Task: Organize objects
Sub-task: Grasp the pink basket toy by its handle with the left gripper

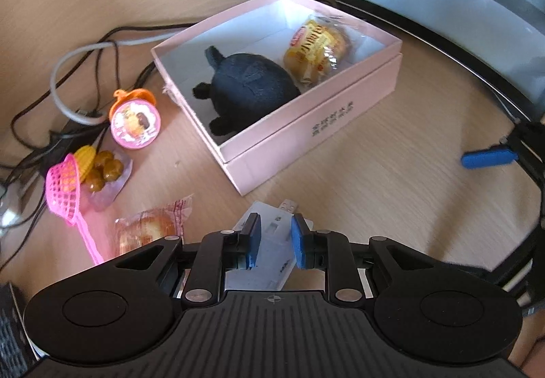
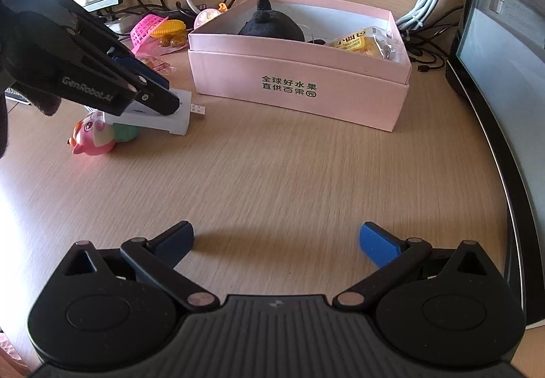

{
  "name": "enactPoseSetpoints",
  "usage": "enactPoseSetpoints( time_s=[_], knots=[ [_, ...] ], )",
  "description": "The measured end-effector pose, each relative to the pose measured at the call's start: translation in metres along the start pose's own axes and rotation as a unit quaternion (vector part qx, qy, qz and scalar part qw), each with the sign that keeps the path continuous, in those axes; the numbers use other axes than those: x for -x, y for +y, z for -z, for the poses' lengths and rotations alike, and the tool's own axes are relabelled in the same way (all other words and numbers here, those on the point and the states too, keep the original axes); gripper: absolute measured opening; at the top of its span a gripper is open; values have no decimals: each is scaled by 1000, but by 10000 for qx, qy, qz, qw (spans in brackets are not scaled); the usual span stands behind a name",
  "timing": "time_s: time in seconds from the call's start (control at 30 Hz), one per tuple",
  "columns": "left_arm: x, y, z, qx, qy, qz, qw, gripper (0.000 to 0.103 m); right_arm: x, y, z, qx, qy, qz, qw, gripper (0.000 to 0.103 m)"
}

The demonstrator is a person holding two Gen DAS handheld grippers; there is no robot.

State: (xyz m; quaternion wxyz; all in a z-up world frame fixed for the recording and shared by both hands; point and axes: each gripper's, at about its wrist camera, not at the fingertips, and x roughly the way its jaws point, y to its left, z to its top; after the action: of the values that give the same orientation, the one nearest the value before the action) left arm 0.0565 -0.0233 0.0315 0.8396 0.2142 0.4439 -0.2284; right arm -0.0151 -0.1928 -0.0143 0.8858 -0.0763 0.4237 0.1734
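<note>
— White USB adapter (image 1: 272, 241)? Lying flat on the desk (image 2: 272, 173), just off the pink box's (image 1: 306, 125) near corner, probably next for packing beside the black turtle (image 1: 245, 88) and bun (image 1: 316, 50).

— Left claw (image 1: 274, 241)? Narrowly parted, straddling the adapter; squeezing or not, cannot tell.

— Right claw (image 2: 276, 241)? Gaping wide over bare desk near its front edge, holding nothing.

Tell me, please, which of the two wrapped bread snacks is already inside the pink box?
The yellow-wrapped bread lies in the pink box beside the black turtle. The other, the clear-wrapped bread, still lies on the table outside it, near the left gripper.
</note>
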Motion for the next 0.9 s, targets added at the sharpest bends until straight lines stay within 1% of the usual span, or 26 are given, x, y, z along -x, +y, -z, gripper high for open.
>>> enactPoseSetpoints(
  time_s=[0.07,0.1,0.13,0.17,0.2,0.23,0.27,0.3,0.33,0.37,0.43,0.47,0.53,0.67,0.77,0.8,0.87,0.9],
  knots=[
    [1,3,0,111,-8,45,9999,24,0,0,2,20,-36,-18,10000,103],
    [4,8,1,280,-50,123,9995,25,1,0,3,24,-56,-23,10000,103],
    [10,16,4,522,-193,178,9983,25,1,0,3,26,-67,-24,10000,103],
    [19,24,7,786,-463,187,9957,25,1,0,3,29,-65,-24,10000,103],
    [32,36,12,1132,-891,91,9895,26,1,0,3,36,-56,-27,10000,103],
    [43,47,18,1467,-1306,-101,9805,26,1,-1,2,45,-47,-33,10000,103],
    [51,61,25,1821,-1641,-357,9688,26,1,-1,2,49,-47,-34,10000,103],
    [54,80,31,2255,-1814,-681,9548,25,1,-1,2,50,-50,-33,10000,103],
    [50,95,35,2586,-1786,-868,9453,24,1,-1,2,50,-48,-33,10000,103],
    [42,114,39,2981,-1618,-994,9355,25,1,-1,2,49,-42,-33,10000,103],
    [18,149,47,3683,-1246,-1000,9159,25,1,-1,1,54,-6,-32,10000,103],
    [8,159,49,3858,-1121,-993,9103,25,1,-1,1,58,16,-33,10000,103],
    [-11,172,48,3995,-909,-964,9071,25,0,-1,-1,73,89,-45,9999,103],
    [-37,177,34,3825,-829,-1134,9132,25,-1,-1,-6,123,239,-79,9996,103],
    [-54,181,30,3841,-614,-1299,9120,25,-3,-1,-7,153,289,-104,9994,103],
    [-57,185,32,3801,-694,-1349,9124,26,-3,-1,-8,172,321,-128,9993,103],
    [-56,185,34,3728,-698,-1397,9147,26,-1,-1,-10,165,363,-145,9991,103],
    [-56,186,36,3730,-707,-1393,9146,26,1,-1,-11,155,315,-127,9993,103]
  ],
)
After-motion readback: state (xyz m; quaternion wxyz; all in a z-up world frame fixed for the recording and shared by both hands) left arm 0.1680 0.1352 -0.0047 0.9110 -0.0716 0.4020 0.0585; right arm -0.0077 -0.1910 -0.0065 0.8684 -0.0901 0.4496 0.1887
